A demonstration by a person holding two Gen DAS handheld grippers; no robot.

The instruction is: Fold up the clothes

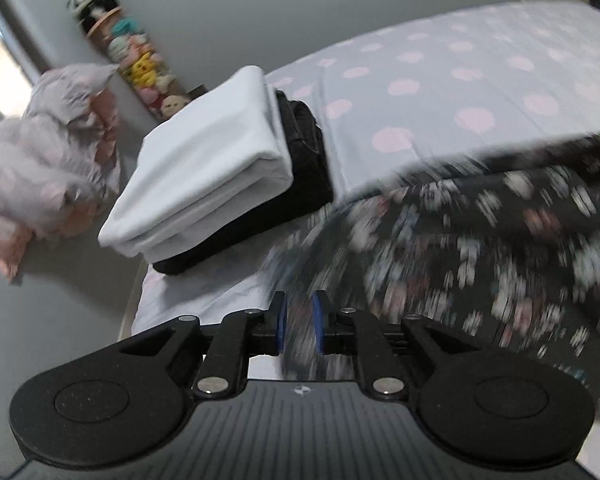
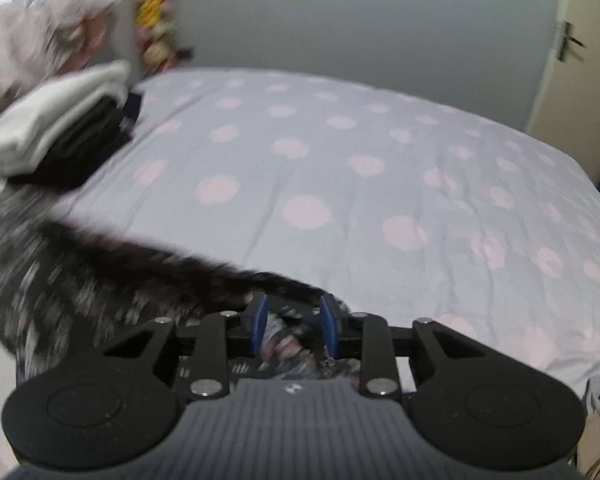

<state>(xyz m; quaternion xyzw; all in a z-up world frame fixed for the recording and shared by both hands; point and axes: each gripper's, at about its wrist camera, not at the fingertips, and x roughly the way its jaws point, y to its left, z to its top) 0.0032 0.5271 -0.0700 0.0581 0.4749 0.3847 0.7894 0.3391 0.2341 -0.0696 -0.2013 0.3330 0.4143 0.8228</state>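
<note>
Floral dress (image 1: 480, 248), thin and limp, is hanging between left gripper (image 1: 300, 320) and right gripper (image 2: 293, 320), both pinching its edge narrowly; stack (image 1: 204, 168) at 10 o'clock

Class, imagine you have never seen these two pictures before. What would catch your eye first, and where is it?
First, the dark floral garment, blurred, stretched low across the bed between the left claw and the right claw, cloth lying between the blue pads of each. Next, the spotted bedsheet filling the middle. Then the folded white cloth stacked on a folded black garment at the bed's left edge.
</note>
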